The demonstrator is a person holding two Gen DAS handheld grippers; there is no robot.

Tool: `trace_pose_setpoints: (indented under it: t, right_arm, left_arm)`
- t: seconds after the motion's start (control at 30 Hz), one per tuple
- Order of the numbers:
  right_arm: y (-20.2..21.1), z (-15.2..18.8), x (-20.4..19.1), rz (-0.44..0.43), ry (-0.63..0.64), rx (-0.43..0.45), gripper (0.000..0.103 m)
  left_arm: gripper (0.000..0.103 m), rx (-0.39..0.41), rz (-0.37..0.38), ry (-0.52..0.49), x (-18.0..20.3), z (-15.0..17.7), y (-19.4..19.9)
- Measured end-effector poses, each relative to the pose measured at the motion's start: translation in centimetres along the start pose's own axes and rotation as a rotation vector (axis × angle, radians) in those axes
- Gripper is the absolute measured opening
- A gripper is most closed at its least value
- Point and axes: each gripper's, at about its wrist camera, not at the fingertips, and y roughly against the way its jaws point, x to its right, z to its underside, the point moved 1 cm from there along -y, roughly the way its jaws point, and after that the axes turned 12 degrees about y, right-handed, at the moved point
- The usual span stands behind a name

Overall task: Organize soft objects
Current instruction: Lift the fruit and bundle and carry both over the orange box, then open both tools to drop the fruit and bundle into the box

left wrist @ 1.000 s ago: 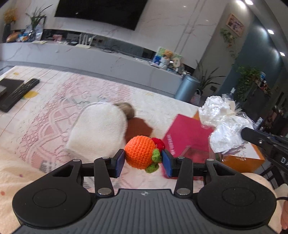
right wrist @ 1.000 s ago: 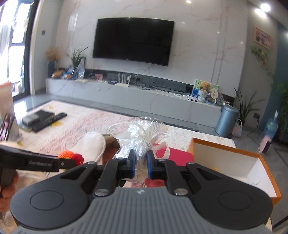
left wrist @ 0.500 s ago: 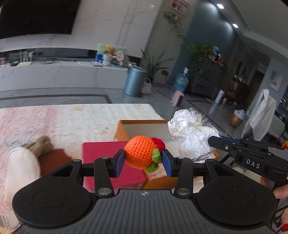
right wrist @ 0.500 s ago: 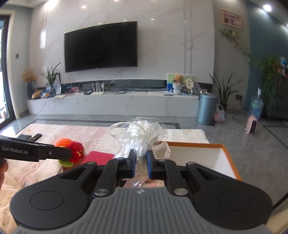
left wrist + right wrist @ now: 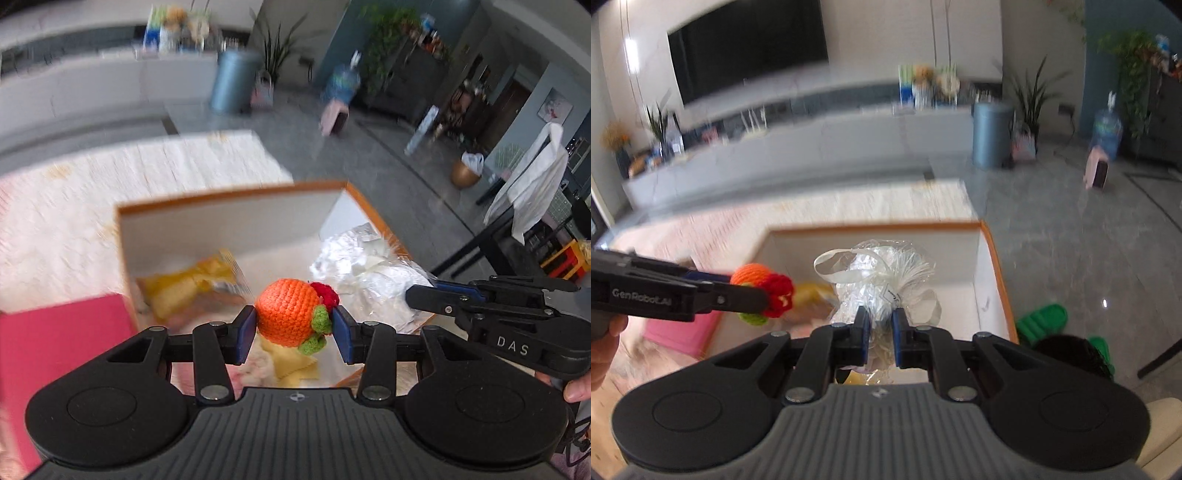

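Observation:
My left gripper [image 5: 293, 330] is shut on an orange crocheted ball [image 5: 288, 312] with red and green trim, held above the open orange-edged white box [image 5: 229, 221]. My right gripper [image 5: 880, 334] is shut on a clear crinkly plastic bag [image 5: 882, 277] tied with white ribbon, also over the box [image 5: 871, 236]. In the left wrist view the bag [image 5: 365, 266] hangs at the box's right side with the right gripper [image 5: 424, 295] clamped on it. In the right wrist view the crocheted ball [image 5: 757, 280] shows at the left. Yellow soft items [image 5: 184, 288] lie inside the box.
A pink flat box [image 5: 62, 339] lies left of the orange box on a pale patterned cover [image 5: 110, 184]. Grey floor lies beyond, with a blue-grey bin [image 5: 991, 134], a water jug and plants. Green slippers [image 5: 1039, 319] sit on the floor at the right.
Both grippers have swung right from above the white plush and pink box to above the open orange box, carrying the crocheted ball and the plastic bag. Neither grip has changed.

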Motion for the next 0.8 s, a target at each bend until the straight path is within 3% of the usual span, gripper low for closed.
trace_pose_setpoints:
  t: [0.17,0.43,0.6,0.7,0.8]
  right_arm:
    - [-3.8,0.0,1.1,-0.027,0.033,-0.126,0.011]
    - [-8.8,1.0,2.1,-0.018,0.123,-0.304,0.011]
    - [-10.4,1.3,2.8,-0.042,0.105,-0.379,0.011]
    - [-10.7,1.2,2.9,-0.044,0.108,-0.405,0.011]
    - [-10.8,1.0,3.0,-0.046,0.096,-0.417,0.014]
  left_arm:
    - [0.050,-0.122,0.007,0.035,0.1,-0.4,-4.9]
    - [0.051,-0.264,-0.077,0.013,0.7,0.5,-10.3]
    - [0.051,-0.309,-0.095,0.002,0.5,0.7,-11.3]
    - [0.051,-0.350,-0.154,-0.033,1.1,0.7,-12.1]
    - [0.052,-0.382,-0.157,-0.008,0.9,0.7,-12.4]
